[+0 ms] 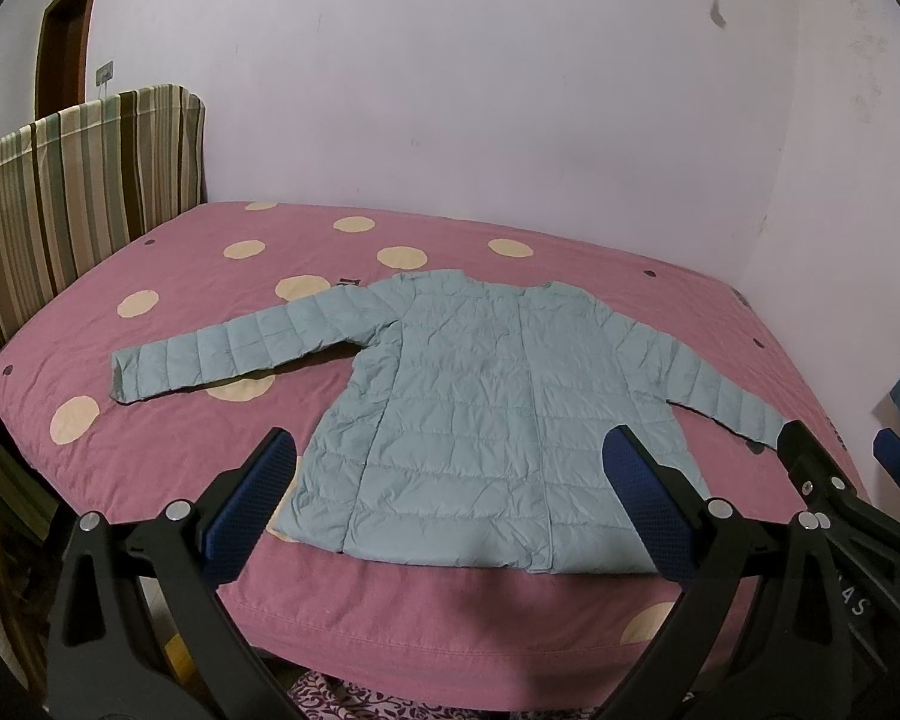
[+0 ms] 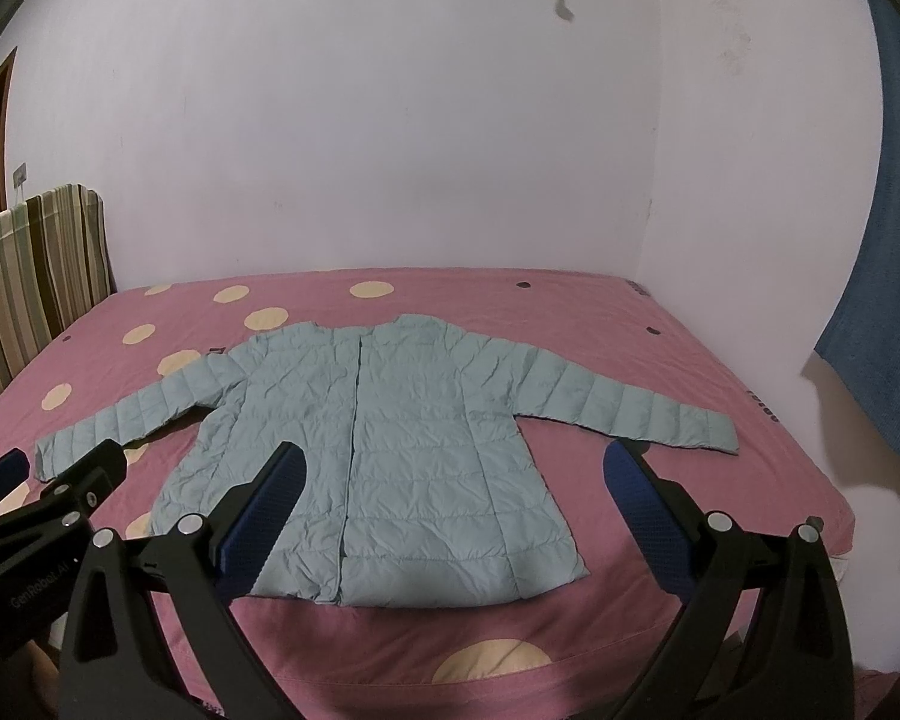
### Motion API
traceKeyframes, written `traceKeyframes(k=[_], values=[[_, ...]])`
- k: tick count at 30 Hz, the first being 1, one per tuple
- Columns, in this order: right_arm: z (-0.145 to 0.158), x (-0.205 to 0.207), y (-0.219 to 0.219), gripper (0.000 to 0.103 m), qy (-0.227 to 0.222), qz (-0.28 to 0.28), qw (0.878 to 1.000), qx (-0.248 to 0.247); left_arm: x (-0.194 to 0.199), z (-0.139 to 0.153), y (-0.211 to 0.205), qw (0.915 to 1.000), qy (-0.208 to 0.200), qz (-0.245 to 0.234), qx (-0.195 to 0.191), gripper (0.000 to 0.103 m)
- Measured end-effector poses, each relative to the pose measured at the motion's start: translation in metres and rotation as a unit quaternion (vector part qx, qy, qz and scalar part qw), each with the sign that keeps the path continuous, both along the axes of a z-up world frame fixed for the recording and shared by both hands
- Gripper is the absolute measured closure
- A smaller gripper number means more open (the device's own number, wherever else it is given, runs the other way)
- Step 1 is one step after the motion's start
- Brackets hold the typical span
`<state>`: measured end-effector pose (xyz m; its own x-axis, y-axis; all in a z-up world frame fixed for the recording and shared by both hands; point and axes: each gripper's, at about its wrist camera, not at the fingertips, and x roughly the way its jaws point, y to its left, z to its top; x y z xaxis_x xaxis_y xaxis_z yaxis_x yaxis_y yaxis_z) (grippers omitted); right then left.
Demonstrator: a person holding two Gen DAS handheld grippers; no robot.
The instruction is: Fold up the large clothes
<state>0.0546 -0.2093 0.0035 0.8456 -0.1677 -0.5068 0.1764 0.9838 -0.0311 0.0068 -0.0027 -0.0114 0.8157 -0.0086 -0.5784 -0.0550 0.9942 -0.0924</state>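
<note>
The light-blue puffer jacket (image 1: 480,408) lies flat mid-frame on the pink dotted bed (image 1: 150,468), sleeves stretched left-right. Left gripper (image 1: 450,480) and right gripper (image 2: 450,486) both hover wide open and empty over its lower hem, so each is nearest its own side's sleeve.

End of the jacket's (image 1: 480,396) right sleeve hidden behind the right gripper (image 1: 840,456) in the left view, small dark letters on the bed cover (image 2: 762,414) too tiny to read, door (image 1: 66,42) cut off at the edge
</note>
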Motion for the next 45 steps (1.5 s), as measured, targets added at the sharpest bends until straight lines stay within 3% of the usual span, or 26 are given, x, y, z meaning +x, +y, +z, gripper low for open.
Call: traceKeyframes(k=[45], values=[[-0.009, 0.002, 0.001, 0.004, 0.009, 0.001, 1.000, -0.003, -0.001, -0.008, -0.003, 1.0000, 0.005, 0.000, -0.001, 0.002]])
